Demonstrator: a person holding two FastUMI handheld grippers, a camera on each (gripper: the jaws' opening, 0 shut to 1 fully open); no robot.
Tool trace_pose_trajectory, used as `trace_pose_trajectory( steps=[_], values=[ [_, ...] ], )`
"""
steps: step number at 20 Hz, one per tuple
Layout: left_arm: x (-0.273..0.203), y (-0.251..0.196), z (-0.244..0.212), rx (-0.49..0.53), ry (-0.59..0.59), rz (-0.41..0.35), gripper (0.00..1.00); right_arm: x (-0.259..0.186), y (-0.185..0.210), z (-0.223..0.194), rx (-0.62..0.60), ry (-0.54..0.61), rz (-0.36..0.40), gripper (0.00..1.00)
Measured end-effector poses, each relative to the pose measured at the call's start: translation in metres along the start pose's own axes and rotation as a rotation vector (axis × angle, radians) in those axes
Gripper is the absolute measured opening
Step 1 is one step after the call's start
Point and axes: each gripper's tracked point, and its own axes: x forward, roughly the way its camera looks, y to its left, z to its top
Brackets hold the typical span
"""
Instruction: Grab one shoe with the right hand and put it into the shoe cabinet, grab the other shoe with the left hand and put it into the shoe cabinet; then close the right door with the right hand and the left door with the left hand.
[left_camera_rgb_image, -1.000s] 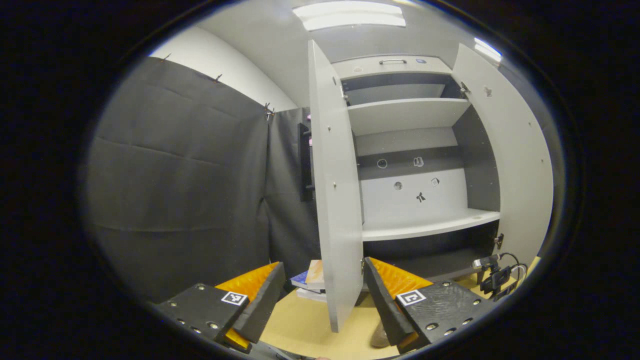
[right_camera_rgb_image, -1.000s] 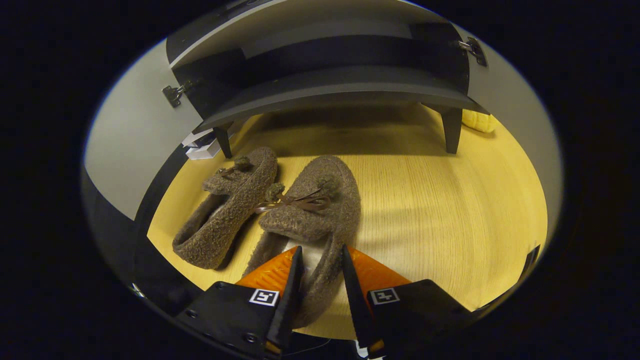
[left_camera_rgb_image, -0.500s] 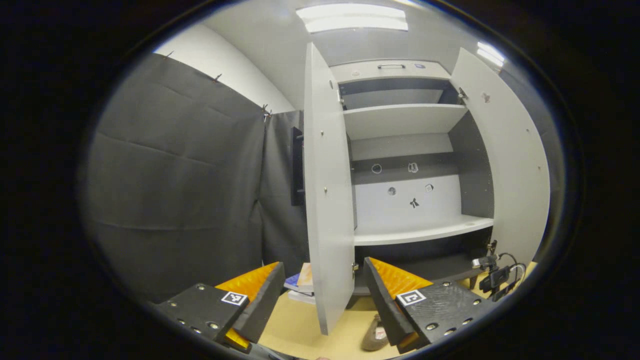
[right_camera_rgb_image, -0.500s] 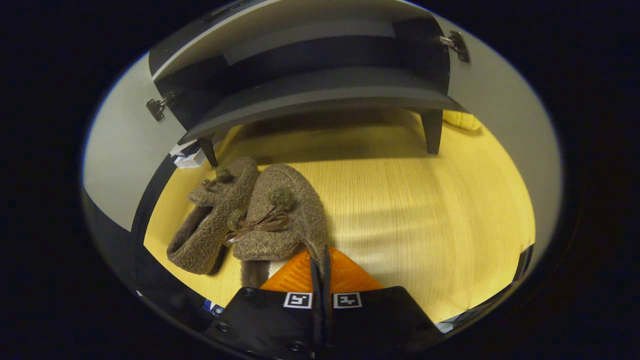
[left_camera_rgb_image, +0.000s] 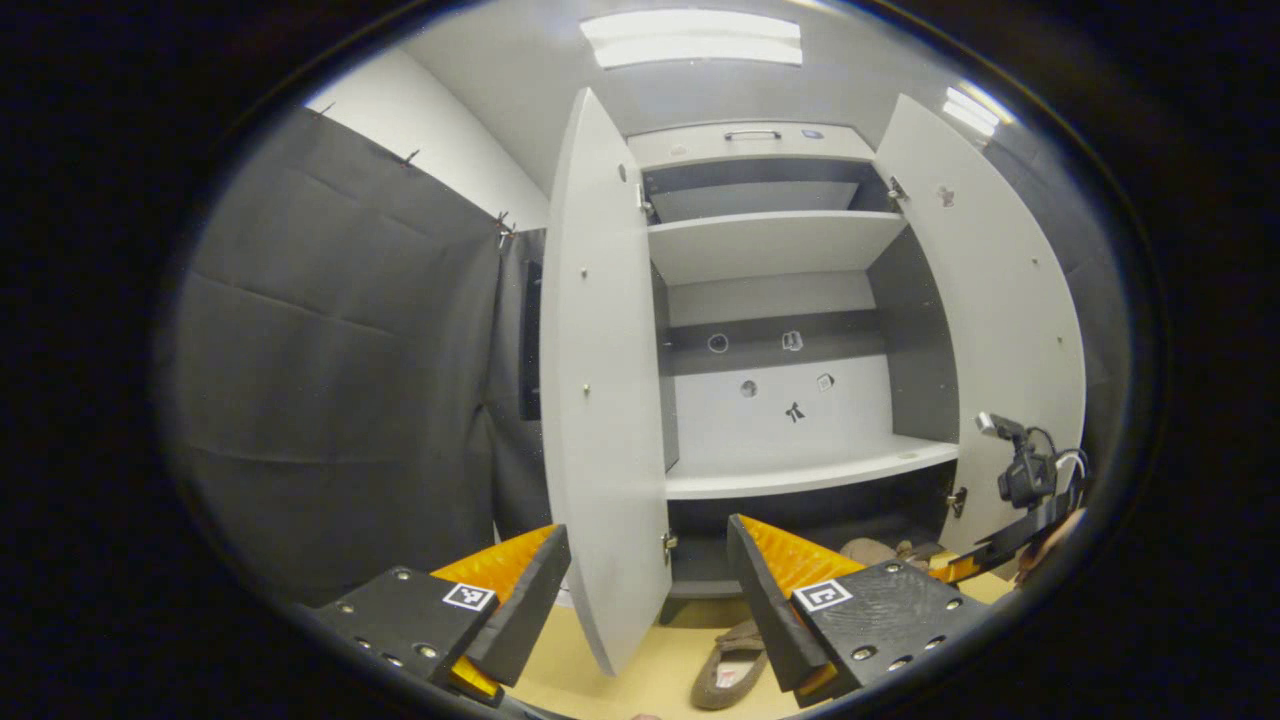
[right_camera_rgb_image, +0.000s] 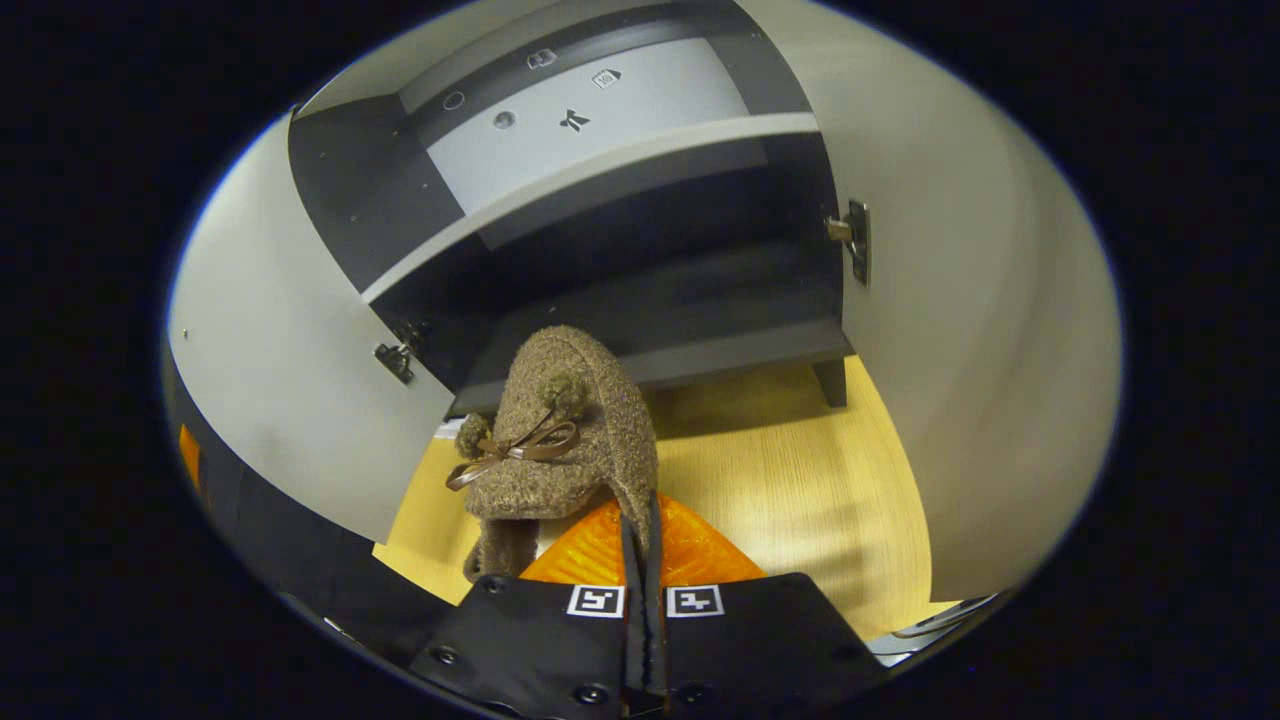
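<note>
My right gripper (right_camera_rgb_image: 640, 520) is shut on the rim of a brown fuzzy shoe with a ribbon bow (right_camera_rgb_image: 560, 440). It holds the shoe off the floor, toe pointing at the dark bottom compartment (right_camera_rgb_image: 680, 320) of the shoe cabinet. In the left gripper view that shoe (left_camera_rgb_image: 880, 550) hangs before the cabinet's base, with the right gripper (left_camera_rgb_image: 965, 562) behind it. The other brown shoe (left_camera_rgb_image: 725, 675) lies on the wooden floor between the open doors. My left gripper (left_camera_rgb_image: 650, 590) is open and holds nothing, back from the left door (left_camera_rgb_image: 600, 400).
Both white doors stand wide open, the right door (left_camera_rgb_image: 1000, 330) beside the carried shoe. A white shelf (left_camera_rgb_image: 800, 470) spans the cabinet above the bottom compartment. The cabinet stands on short legs (right_camera_rgb_image: 828, 382). Black cloth wall (left_camera_rgb_image: 350, 350) runs along the left.
My right gripper closed on the shoe, then lifted it off the floor and tilted up toward the cabinet. The other shoe stayed down. My left gripper stayed open and shifted slightly.
</note>
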Motion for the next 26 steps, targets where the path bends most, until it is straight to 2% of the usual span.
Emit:
trace_pose_trajectory(
  steps=[2, 3, 4, 6, 13, 20, 26],
  values=[
    [0.004, -0.01, 0.002, 0.0, -0.007, -0.02, 0.95, -0.012, 0.012, 0.019, -0.009, -0.043, 0.043, 0.01],
    [0.006, -0.014, 0.002, 0.0, -0.008, -0.028, 0.92, -0.018, 0.022, 0.028, -0.009, -0.062, 0.065, 0.01],
    [0.007, -0.018, 0.002, 0.0, -0.008, -0.036, 0.95, -0.023, 0.031, 0.039, -0.007, -0.08, 0.085, 0.0],
    [0.01, -0.022, 0.001, 0.001, -0.009, -0.045, 0.95, -0.032, 0.046, 0.062, -0.006, -0.12, 0.118, 0.01],
    [0.02, -0.018, -0.004, -0.012, -0.008, -0.036, 0.95, -0.045, 0.078, 0.15, 0.002, -0.27, 0.186, 0.01],
    [0.023, -0.007, -0.012, -0.022, 0.004, -0.025, 0.95, -0.036, 0.085, 0.231, 0.034, -0.388, 0.141, 0.02],
    [0.02, 0.0, -0.021, -0.022, 0.023, -0.02, 0.95, 0.007, 0.073, 0.28, 0.091, -0.399, 0.042, 0.02]
  ],
)
